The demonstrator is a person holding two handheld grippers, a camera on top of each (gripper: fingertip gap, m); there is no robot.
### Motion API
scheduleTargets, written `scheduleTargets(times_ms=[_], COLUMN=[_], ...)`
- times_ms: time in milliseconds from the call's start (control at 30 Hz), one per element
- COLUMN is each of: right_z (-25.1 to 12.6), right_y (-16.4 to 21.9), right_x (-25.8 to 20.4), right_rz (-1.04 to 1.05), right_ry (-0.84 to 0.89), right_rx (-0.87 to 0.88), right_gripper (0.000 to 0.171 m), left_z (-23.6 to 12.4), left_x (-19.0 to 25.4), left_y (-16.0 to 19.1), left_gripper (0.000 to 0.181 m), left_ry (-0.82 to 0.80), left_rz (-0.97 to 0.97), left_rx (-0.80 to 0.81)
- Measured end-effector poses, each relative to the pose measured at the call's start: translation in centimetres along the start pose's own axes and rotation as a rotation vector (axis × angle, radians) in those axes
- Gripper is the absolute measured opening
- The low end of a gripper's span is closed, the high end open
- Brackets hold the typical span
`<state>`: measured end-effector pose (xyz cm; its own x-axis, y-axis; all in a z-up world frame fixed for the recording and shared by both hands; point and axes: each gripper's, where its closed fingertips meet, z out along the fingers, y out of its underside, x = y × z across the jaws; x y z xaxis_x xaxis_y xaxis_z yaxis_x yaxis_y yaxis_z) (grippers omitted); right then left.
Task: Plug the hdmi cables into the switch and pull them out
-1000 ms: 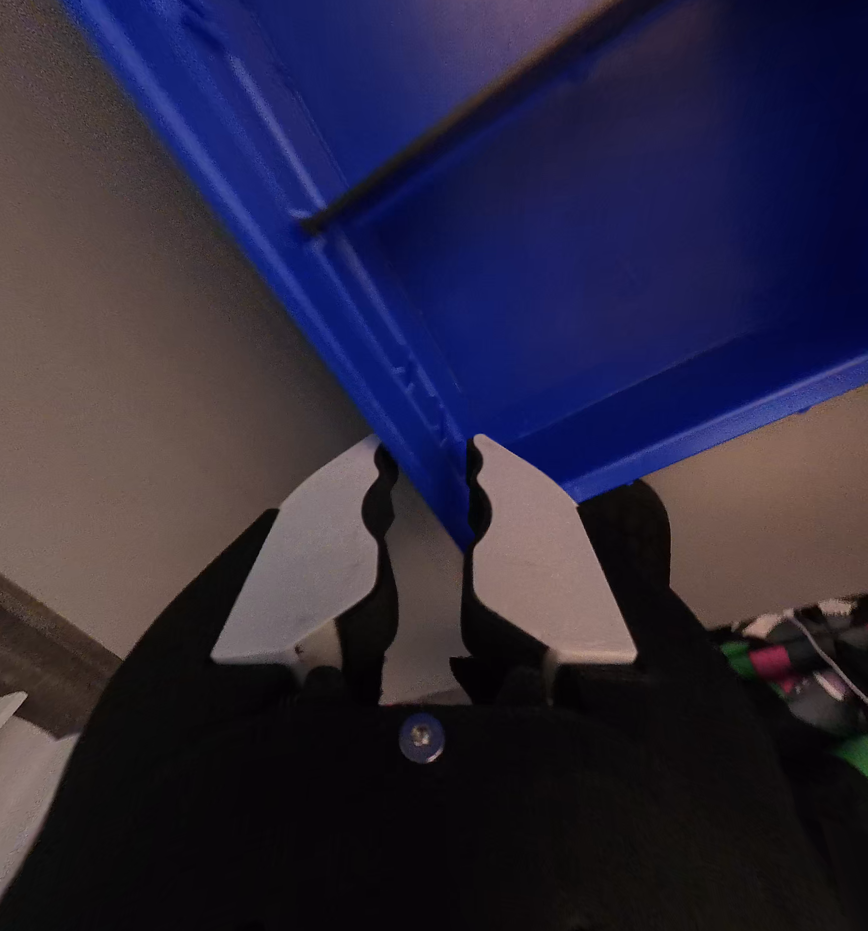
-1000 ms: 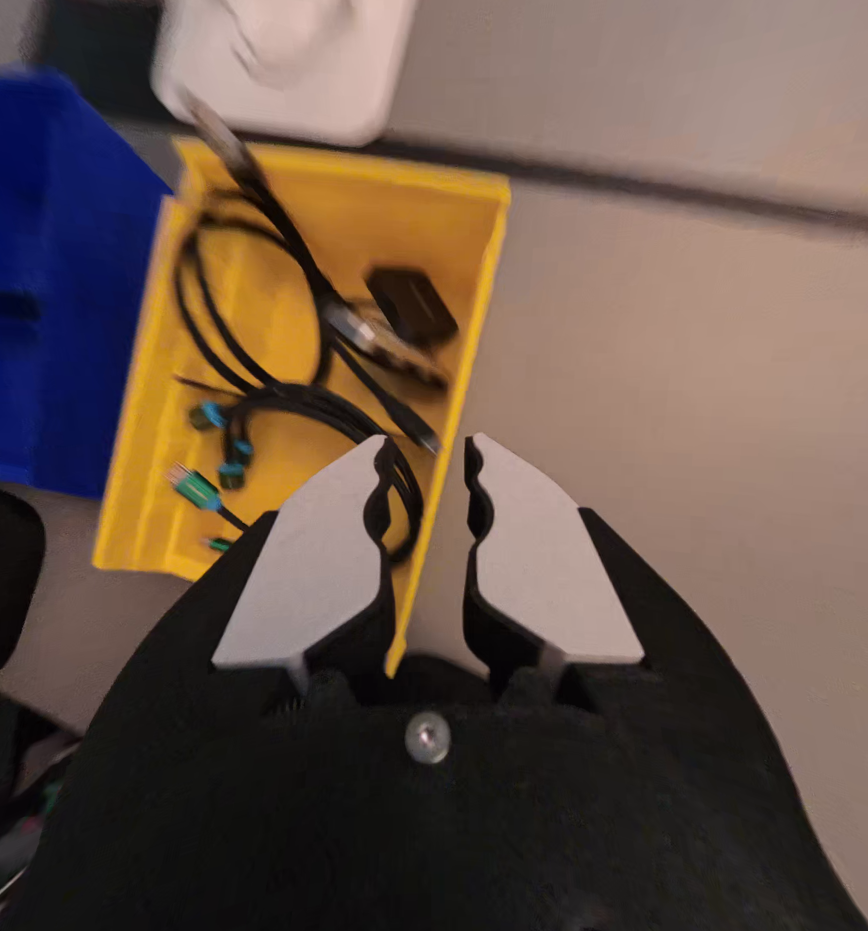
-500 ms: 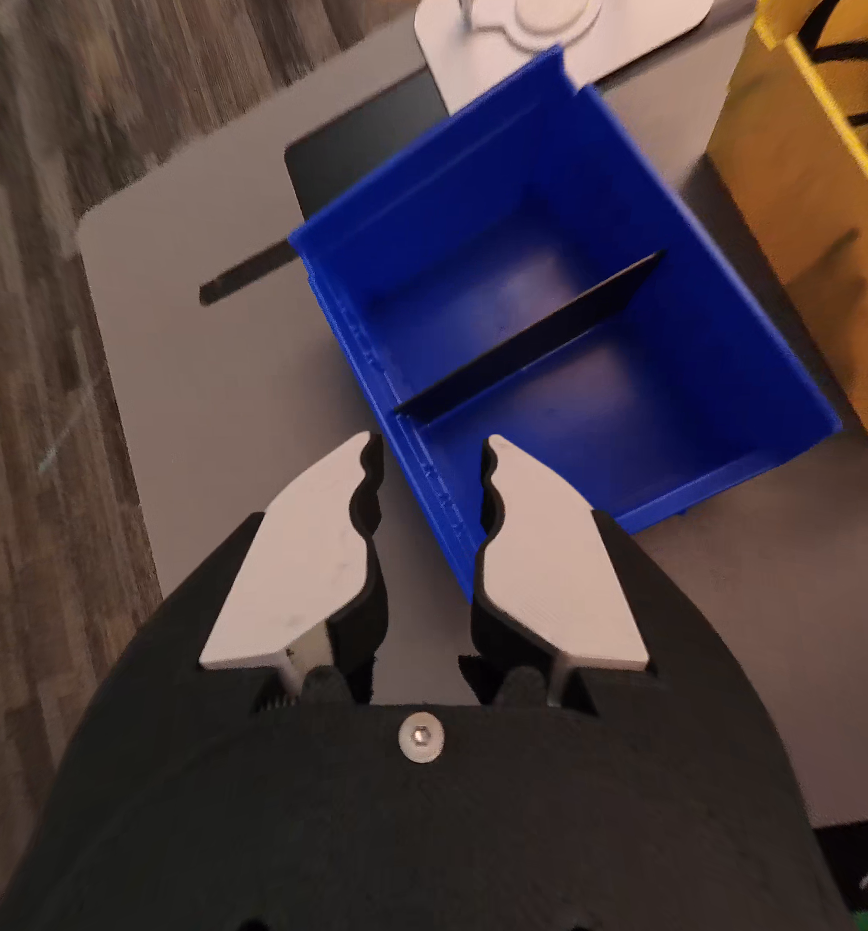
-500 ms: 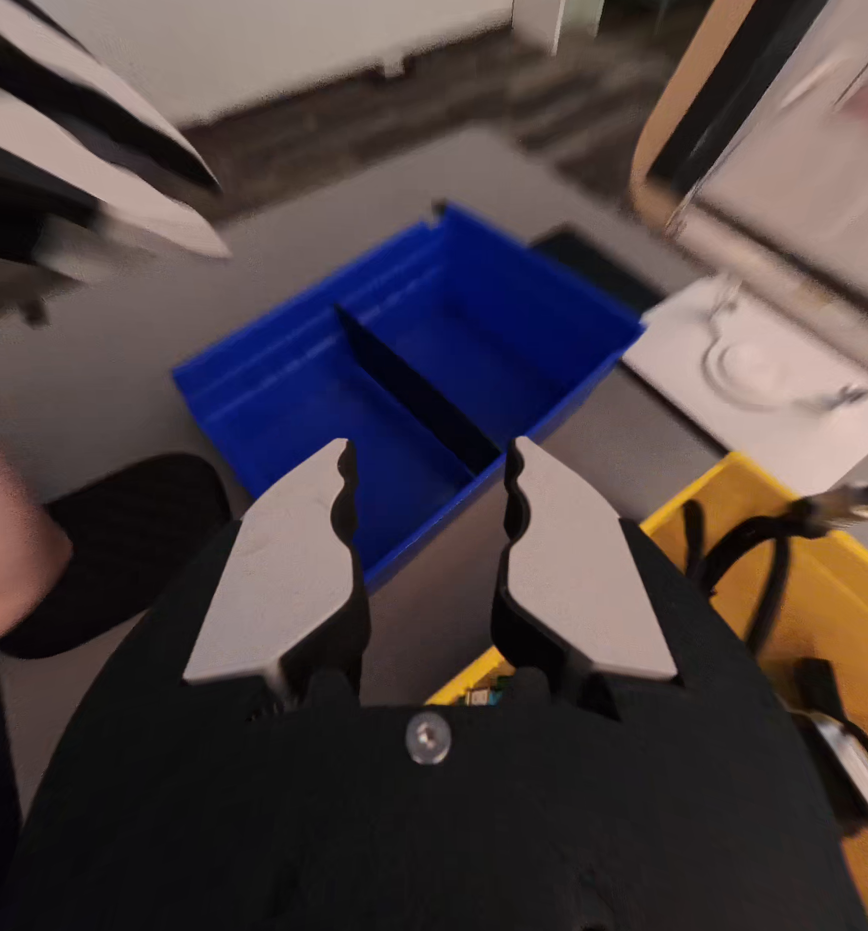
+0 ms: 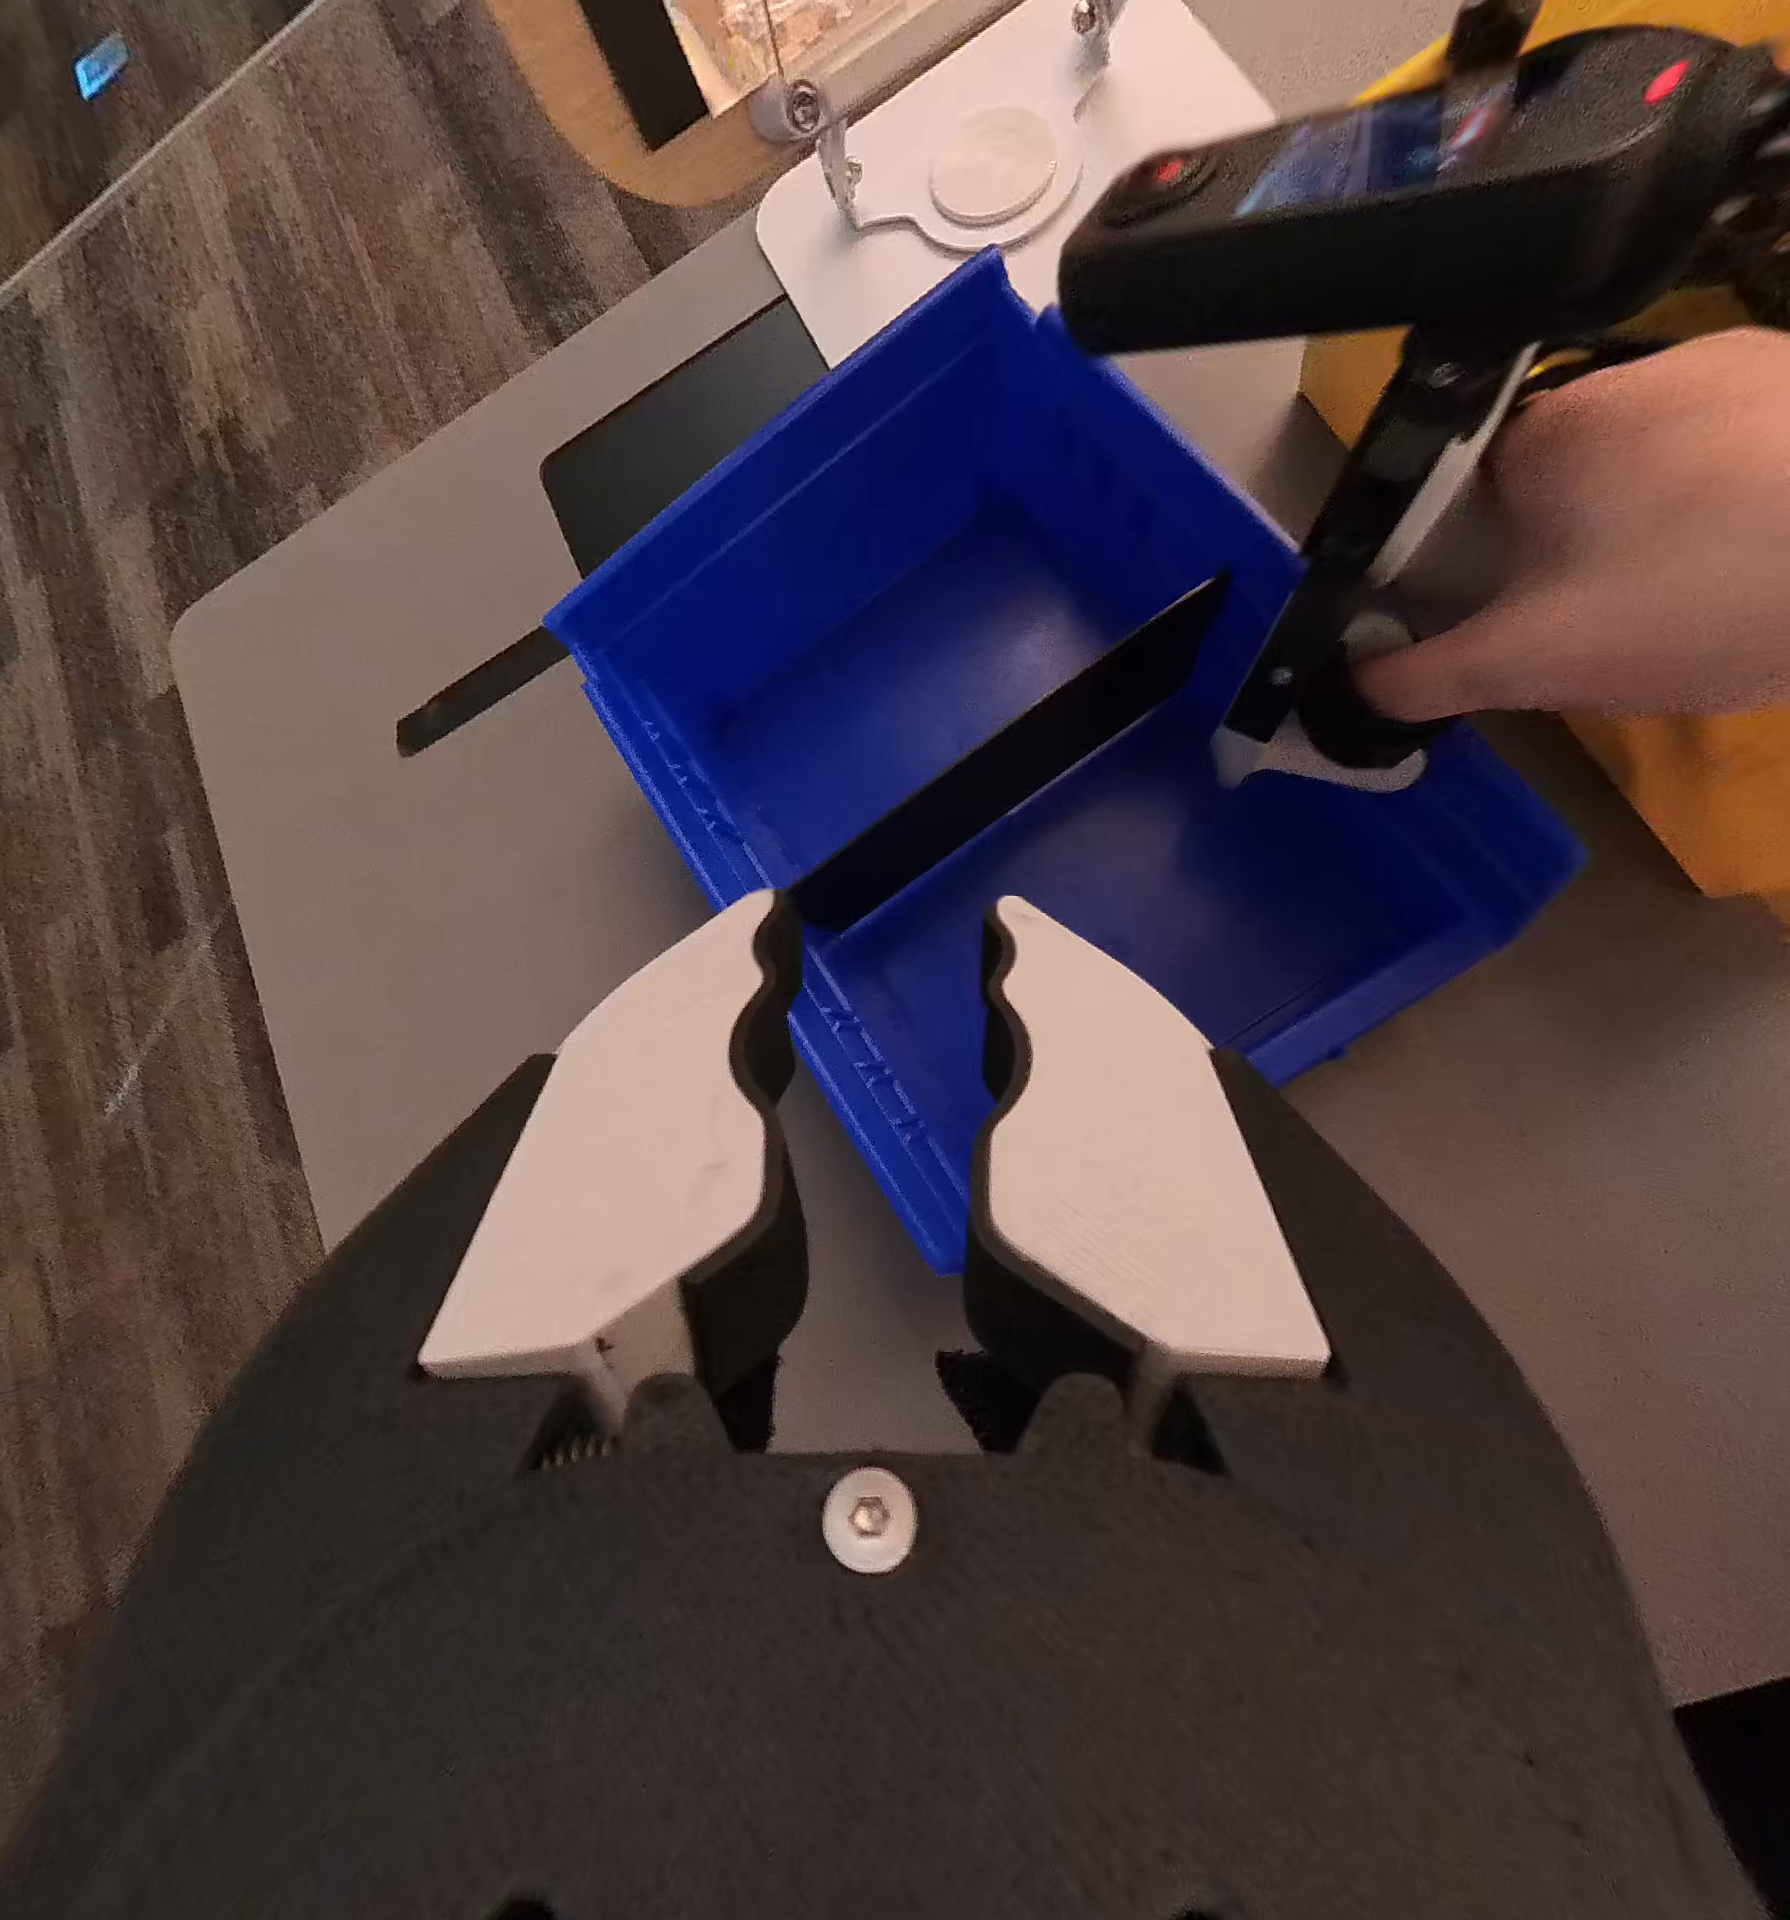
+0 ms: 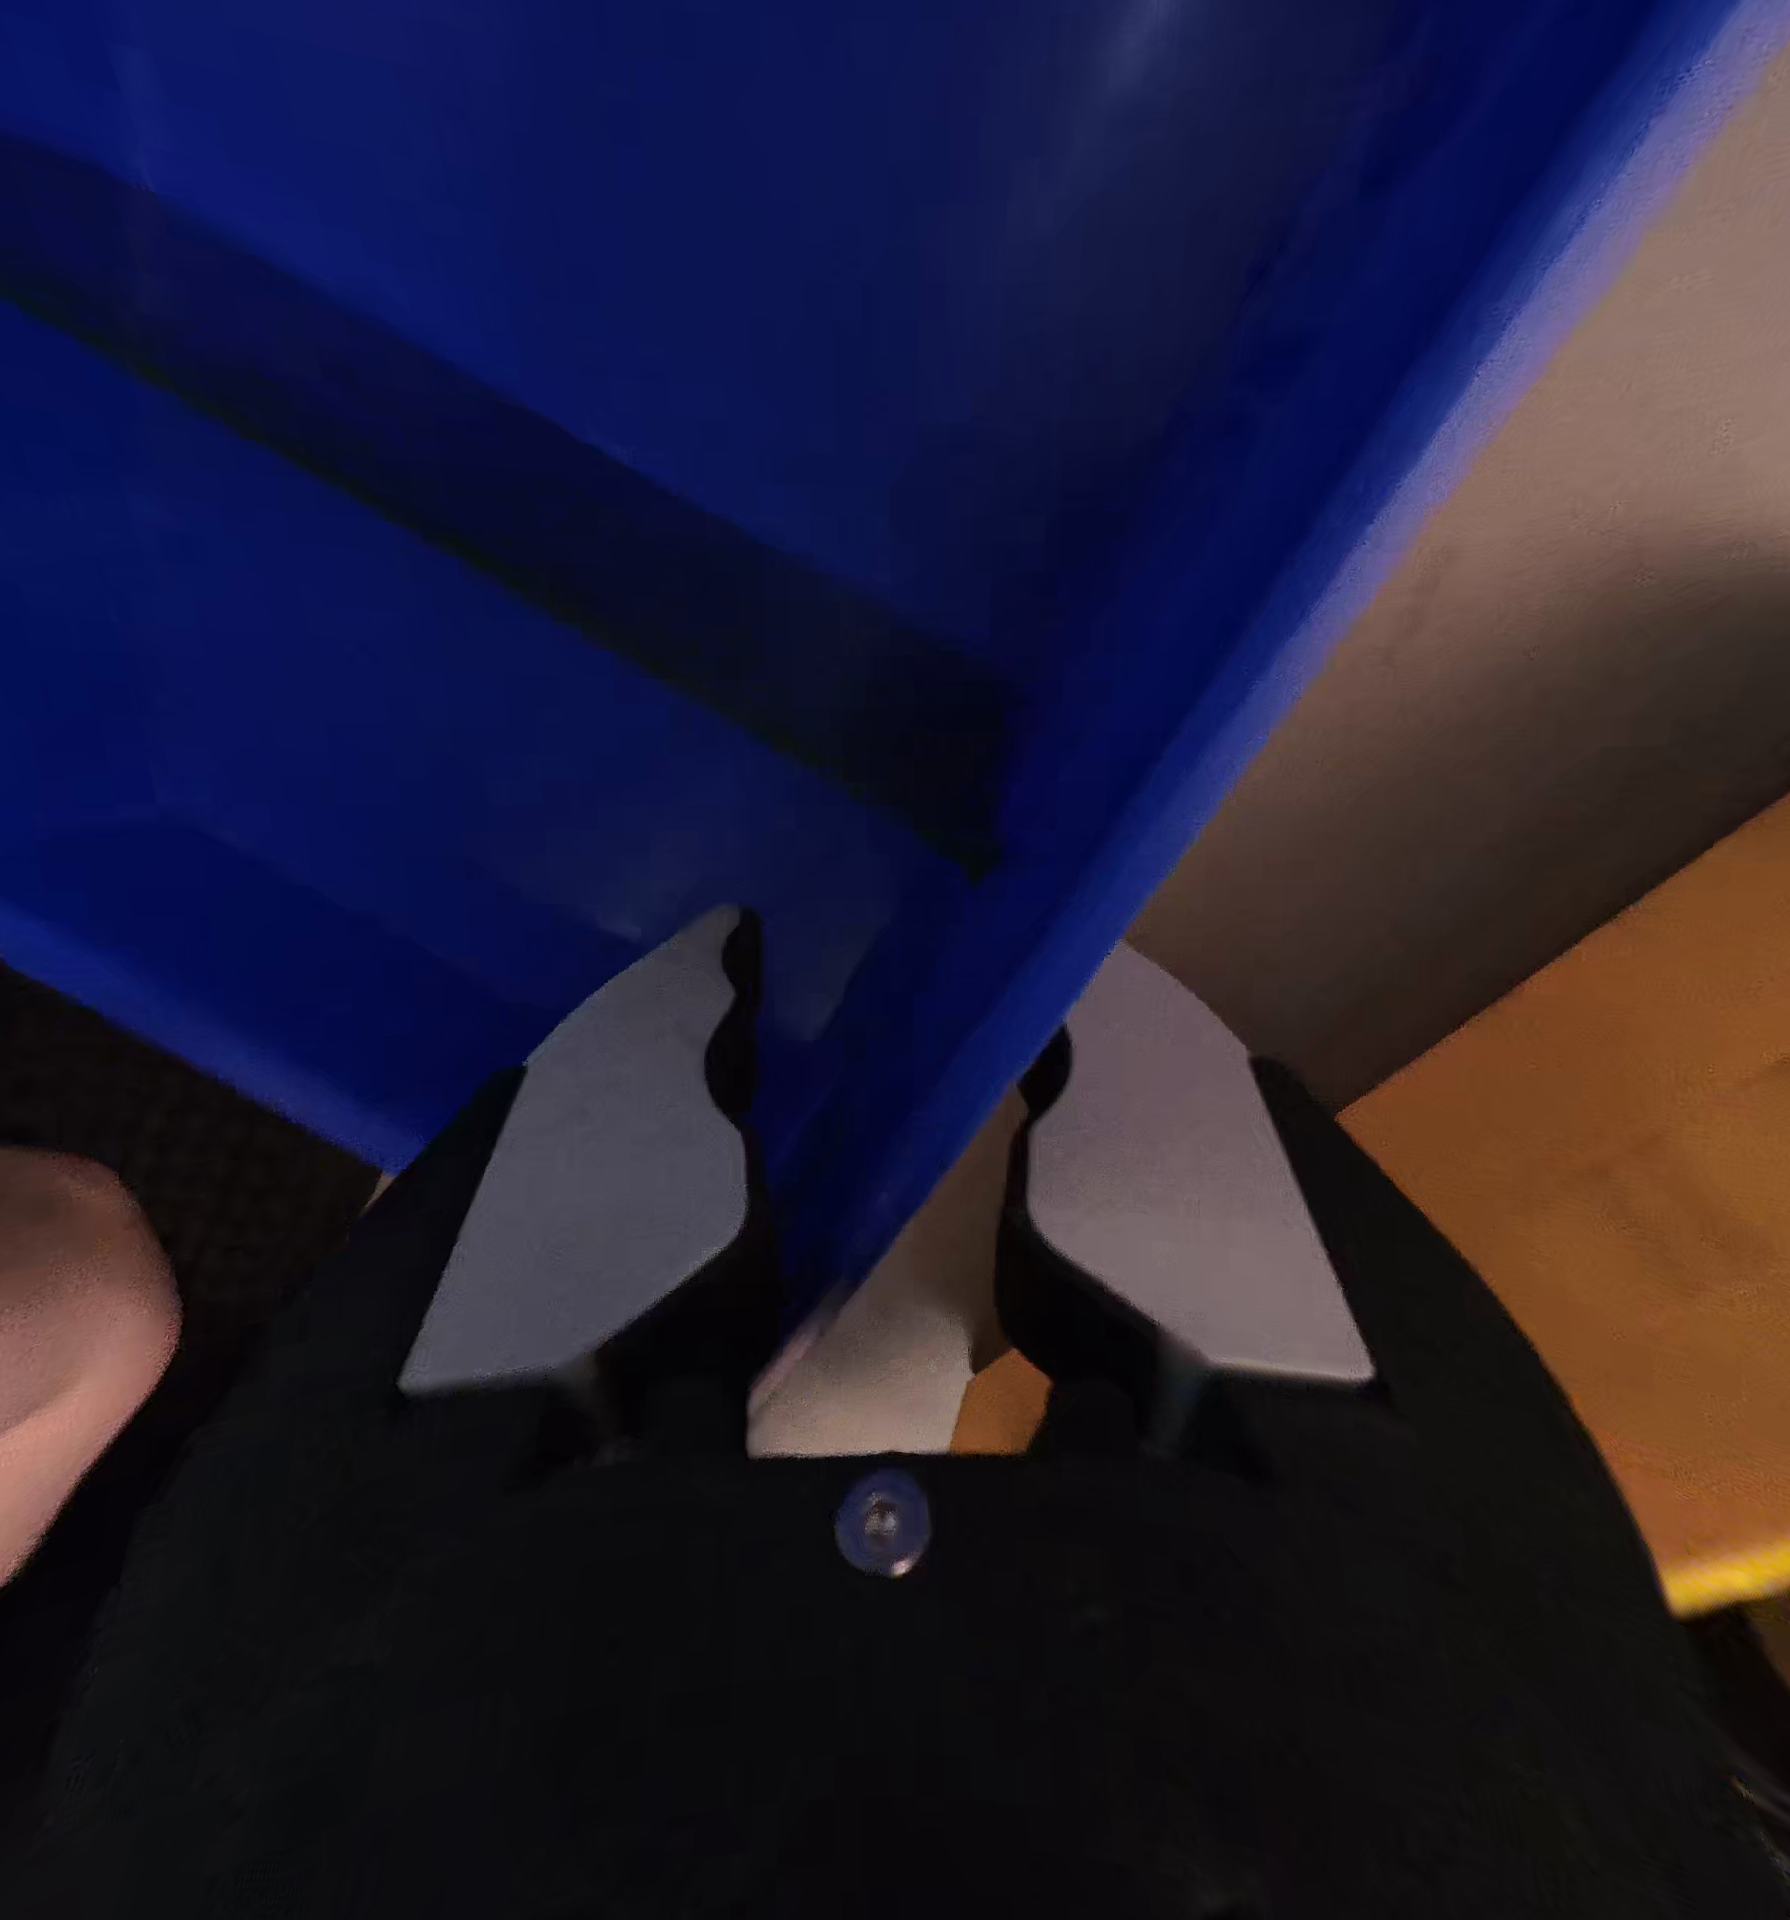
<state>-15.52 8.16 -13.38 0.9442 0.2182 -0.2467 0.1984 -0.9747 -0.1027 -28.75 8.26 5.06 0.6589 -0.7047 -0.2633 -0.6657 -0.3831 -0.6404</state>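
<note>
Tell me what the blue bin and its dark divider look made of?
The blue bin looks like moulded plastic: uniform saturated colour, a soft sheen, ribbed rim and raised marks on its side wall. The black divider is a thin, flat, matte sheet, probably plastic too, though the pictures leave that open.

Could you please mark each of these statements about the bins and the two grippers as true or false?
1. The blue bin has a black divider across it. True.
2. Cables lie in both compartments of the blue bin. False: both compartments look empty.
3. The right gripper straddles the blue bin's wall, one finger inside and one outside. True.
4. The left gripper is clamped shut on a cable. False: it is open and holds nothing, near the bin's corner.
5. A yellow bin stands beside the blue bin. True.
</note>
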Motion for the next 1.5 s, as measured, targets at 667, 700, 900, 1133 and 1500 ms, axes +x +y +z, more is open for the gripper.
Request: scheduleTargets(times_ms=[667,700,900,1133,1500], right_z=[-9.6,-11.6,-24.4,-31.7,-25.3], right_y=[-1.9,-1.8,2.3,13.5,30.6], right_x=[-2.0,-1.8,2.9,17.8,35.2], right_rz=[0.057,0.037,0.037,0.280,0.815], right_ry=[-0.204,-0.203,-0.240,-0.142,-0.023], right_rx=[-0.095,-0.075,0.044,0.194,0.345], right_gripper=[0.013,0.012,0.011,0.010,0.010], left_z=[-15.3,-16.9,-20.8,-3.6,14.1], left_x=[4.3,4.7,5.2,11.0,20.3], left_y=[-7.0,-7.1,-6.4,-7.7,-5.9], left_gripper=[0.057,0.059,0.068,0.087,0.075], left_ry=[0.045,0.091,0.275,0.671,0.747], left_rz=[-0.067,-0.089,-0.129,-0.122,-0.246], left_rx=[0.795,0.864,1.016,0.370,-0.089])
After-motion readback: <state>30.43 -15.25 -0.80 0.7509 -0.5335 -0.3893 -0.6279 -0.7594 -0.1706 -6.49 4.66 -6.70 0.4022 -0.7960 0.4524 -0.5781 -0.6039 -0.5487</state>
